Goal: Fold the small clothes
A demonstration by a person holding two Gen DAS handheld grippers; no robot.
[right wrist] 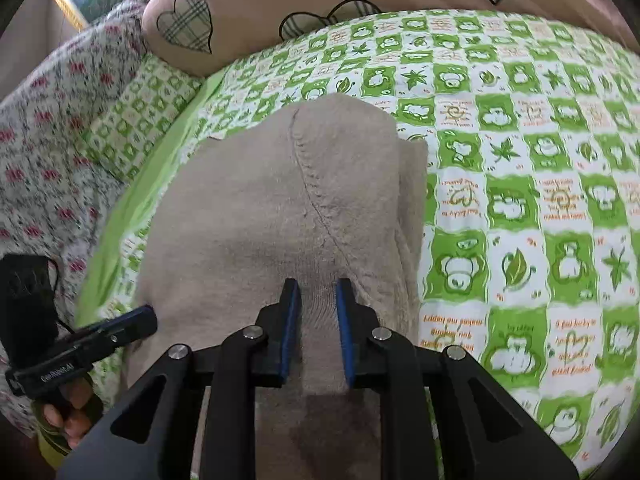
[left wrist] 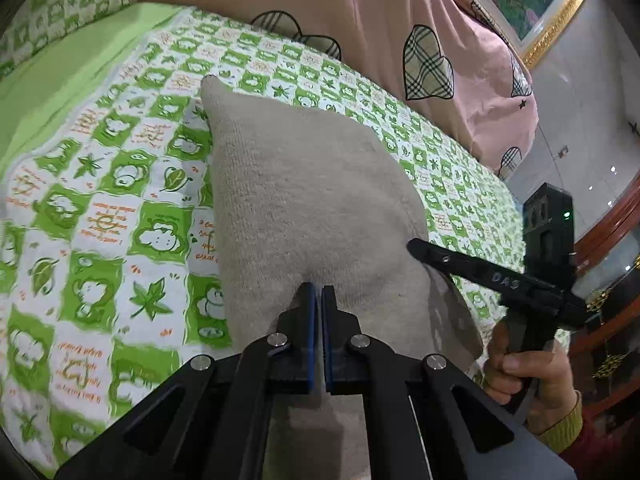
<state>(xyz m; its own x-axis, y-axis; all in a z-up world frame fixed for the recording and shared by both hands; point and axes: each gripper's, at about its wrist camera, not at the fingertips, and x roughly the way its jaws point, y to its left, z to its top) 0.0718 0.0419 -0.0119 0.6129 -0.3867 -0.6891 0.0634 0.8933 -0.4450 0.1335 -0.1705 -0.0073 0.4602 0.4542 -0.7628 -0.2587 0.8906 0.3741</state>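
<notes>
Lying on the green-checked bedsheet (left wrist: 120, 200): a beige knitted garment (left wrist: 296, 184), below the pink quilt (left wrist: 380, 20). Pinching its near edge: left gripper (left wrist: 317, 292), jaws nearly together with cloth between. Hovering over the same edge farther right: right gripper (right wrist: 318, 286), jaws narrowly apart, straddling the fabric, not clamping.

Beige knit garment (left wrist: 304, 184), green-white checked cartoon bedsheet (left wrist: 120, 184), pink quilt (left wrist: 400, 12) with plaid hearts
</notes>
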